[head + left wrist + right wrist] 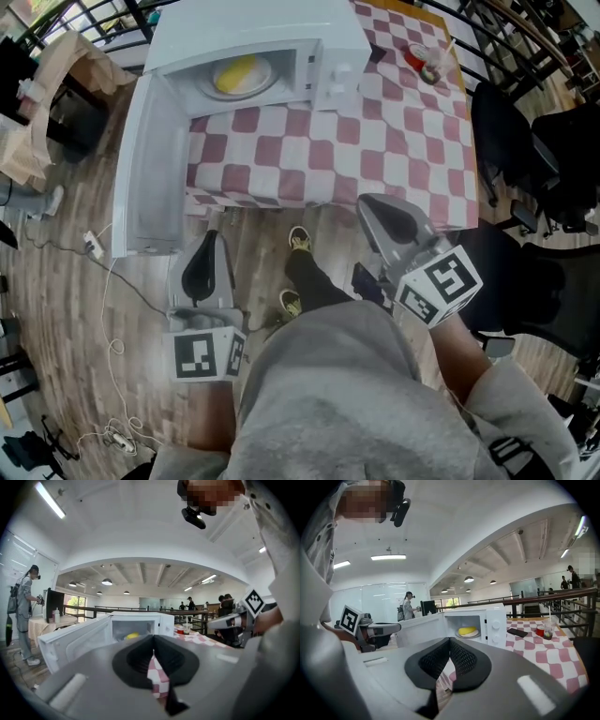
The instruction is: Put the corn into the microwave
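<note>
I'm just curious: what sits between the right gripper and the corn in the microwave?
In the head view, only bare checkered tablecloth lies between the right gripper and the corn in the open microwave.

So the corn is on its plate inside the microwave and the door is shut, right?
Not quite: the corn is on its plate inside the microwave, but the door stands wide open, as the head view shows.
</note>
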Available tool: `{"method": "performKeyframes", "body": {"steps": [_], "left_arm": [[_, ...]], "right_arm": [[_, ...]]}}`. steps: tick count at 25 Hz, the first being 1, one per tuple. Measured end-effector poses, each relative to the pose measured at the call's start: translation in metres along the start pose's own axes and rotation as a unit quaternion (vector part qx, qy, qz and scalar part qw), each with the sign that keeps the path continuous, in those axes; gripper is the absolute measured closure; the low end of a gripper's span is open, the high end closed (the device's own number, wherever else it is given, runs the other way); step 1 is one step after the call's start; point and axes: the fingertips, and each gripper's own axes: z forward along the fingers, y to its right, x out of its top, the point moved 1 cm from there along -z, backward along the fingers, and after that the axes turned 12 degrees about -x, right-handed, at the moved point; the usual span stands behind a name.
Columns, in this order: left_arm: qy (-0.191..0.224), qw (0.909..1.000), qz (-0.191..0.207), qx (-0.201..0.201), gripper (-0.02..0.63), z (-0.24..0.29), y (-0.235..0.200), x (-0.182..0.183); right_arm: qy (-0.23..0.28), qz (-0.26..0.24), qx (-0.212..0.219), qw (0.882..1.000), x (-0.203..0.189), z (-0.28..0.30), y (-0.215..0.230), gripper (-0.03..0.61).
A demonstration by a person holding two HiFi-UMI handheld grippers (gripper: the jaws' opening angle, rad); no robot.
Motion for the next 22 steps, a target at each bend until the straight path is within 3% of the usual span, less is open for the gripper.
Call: {"method": "performKeyframes", "body": {"steps": [9, 22], "left_arm": [[0.005, 0.9999, 0.009, 0.003, 0.604, -0.04, 0.017, -0.003], [-0.001, 0.9999, 0.01, 0.005, 0.604, -0.056, 0.012, -0.009]], "right_arm": [[0.018, -0.003, -0.001, 1.0, -0.004, -0.034, -0.021, 0.58], [0.026, -0.019, 0.001, 0.999, -0.002, -0.036, -0.037, 0.58]]}}
